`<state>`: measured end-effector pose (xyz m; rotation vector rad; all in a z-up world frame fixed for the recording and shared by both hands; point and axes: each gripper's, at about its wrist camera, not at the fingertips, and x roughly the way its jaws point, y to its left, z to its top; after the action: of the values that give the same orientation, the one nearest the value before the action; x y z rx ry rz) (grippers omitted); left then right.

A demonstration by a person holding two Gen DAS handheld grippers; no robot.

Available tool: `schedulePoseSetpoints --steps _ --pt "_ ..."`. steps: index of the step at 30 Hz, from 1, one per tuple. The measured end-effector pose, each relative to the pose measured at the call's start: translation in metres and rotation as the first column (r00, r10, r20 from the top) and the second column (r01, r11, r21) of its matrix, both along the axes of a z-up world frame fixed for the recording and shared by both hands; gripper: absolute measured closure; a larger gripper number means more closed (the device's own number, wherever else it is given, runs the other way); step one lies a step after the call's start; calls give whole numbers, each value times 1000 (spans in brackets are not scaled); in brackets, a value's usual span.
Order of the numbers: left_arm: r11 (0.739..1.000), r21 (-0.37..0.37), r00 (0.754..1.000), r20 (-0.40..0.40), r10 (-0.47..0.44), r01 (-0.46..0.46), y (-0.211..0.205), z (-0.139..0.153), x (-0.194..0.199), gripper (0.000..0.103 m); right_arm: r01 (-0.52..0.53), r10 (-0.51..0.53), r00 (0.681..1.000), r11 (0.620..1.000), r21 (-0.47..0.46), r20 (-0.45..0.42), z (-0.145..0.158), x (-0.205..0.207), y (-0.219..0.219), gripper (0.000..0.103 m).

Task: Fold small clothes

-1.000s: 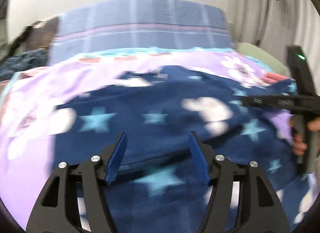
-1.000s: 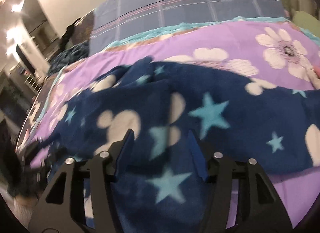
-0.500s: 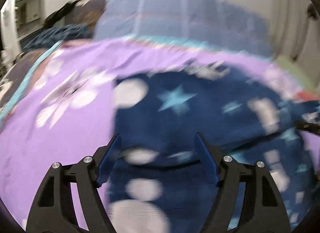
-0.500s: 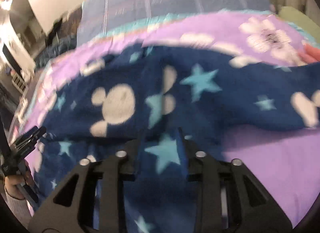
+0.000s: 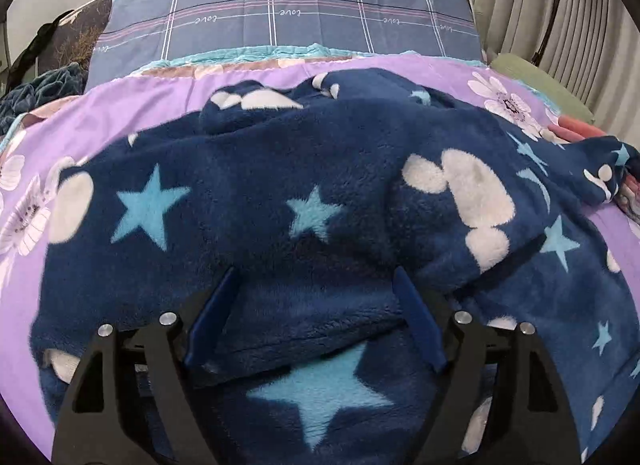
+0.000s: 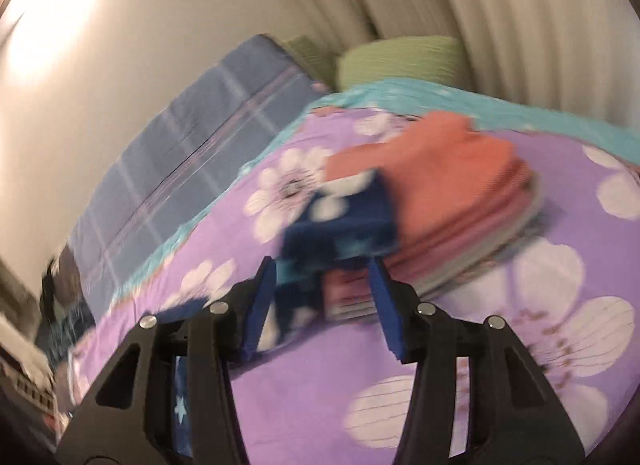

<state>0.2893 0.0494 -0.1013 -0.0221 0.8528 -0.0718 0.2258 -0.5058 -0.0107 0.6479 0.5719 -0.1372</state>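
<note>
A navy fleece garment (image 5: pixel 320 201) with light blue stars and white shapes lies spread on the purple flowered bedspread (image 5: pixel 132 105). My left gripper (image 5: pixel 316 285) is open, low over the garment's near folded edge, with fleece between its blue pads (image 5: pixel 208 313). In the blurred right wrist view, my right gripper (image 6: pixel 322 271) is open at the garment's sleeve end (image 6: pixel 340 225), which rests against a stack of folded orange and pink clothes (image 6: pixel 448 185).
A blue plaid pillow (image 5: pixel 288 5) lies across the head of the bed. A green cushion (image 6: pixel 400 61) sits by the curtains. Dark clothing (image 5: pixel 40 85) is piled at the far left. A floor lamp pole (image 5: pixel 556 5) stands at the right.
My right gripper has swung right, from the garment's body to the sleeve end by the folded stack, and its jaws have opened wider. My left gripper has stayed open over the near edge.
</note>
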Motion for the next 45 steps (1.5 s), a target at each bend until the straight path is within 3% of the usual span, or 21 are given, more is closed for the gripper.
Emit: schedulePoseSetpoints --steps 3,7,8,10,12,14,17,20,22,23,25,26,29,30,31,33,35,39,43,45 --pt "1000 -1 1000 -3 1 -1 2 0 3 22 -21 22 999 999 30 -36 -13 14 -11 37" --pt "1000 10 1000 -1 4 -4 0 0 6 21 -28 34 995 997 71 -91 -23 40 -5 36" --pt "1000 5 1000 1 6 -6 -1 -5 0 21 -18 24 995 998 66 -92 -21 43 -2 39" --pt "1000 -2 1000 1 7 -7 -1 -7 -2 21 5 0 993 999 42 -117 -20 57 5 67" --pt "1000 -2 1000 1 6 -6 -1 -7 -1 21 25 -24 985 1000 0 -173 -18 67 12 82" --pt "1000 -1 1000 2 6 -6 -1 -6 -1 21 46 -50 984 999 -27 -169 -12 65 18 84" --pt "1000 -9 1000 3 5 -5 0 -7 0 21 22 -29 995 997 -71 -94 13 65 42 85" --pt "1000 -14 1000 5 5 -5 1 -7 0 21 -64 63 998 989 -133 -13 48 73 87 85" --pt "1000 -17 1000 7 5 -5 1 -8 0 21 -167 179 983 967 -195 48 74 79 135 85" --pt "1000 -21 1000 8 5 -5 2 -8 0 21 -220 242 968 948 -228 71 84 82 160 85" --pt "999 -34 1000 10 4 -4 3 -7 0 21 -364 410 907 880 -305 100 98 81 227 85" --pt "999 -45 1000 13 5 -4 4 -8 0 20 -440 495 863 835 -330 104 100 78 258 85" --pt "995 -100 1000 22 2 0 10 -7 -1 20 -661 733 677 646 -383 67 84 64 355 84" --pt "993 -117 1000 25 1 2 12 -7 -1 20 -712 783 621 580 -395 32 72 59 383 71" --pt "991 -137 1000 29 0 4 14 -6 -2 20 -730 800 600 547 -410 -2 60 56 401 49" --pt "987 -161 999 34 -2 8 16 -6 -2 20 -734 805 593 525 -431 -28 37 50 417 43" --pt "984 -178 999 37 -6 13 17 -6 -2 20 -747 795 605 545 -381 -50 18 56 412 43" --pt "979 -201 999 42 -15 23 20 -6 -1 20 -723 727 683 659 -207 -68 -21 68 366 43" --pt "963 -265 997 79 -25 46 26 0 -6 22 -659 656 750 732 -172 -83 -51 69 341 43" --pt "942 -327 993 109 -49 82 31 4 -12 24 -644 638 765 755 -123 -84 -72 71 329 45"
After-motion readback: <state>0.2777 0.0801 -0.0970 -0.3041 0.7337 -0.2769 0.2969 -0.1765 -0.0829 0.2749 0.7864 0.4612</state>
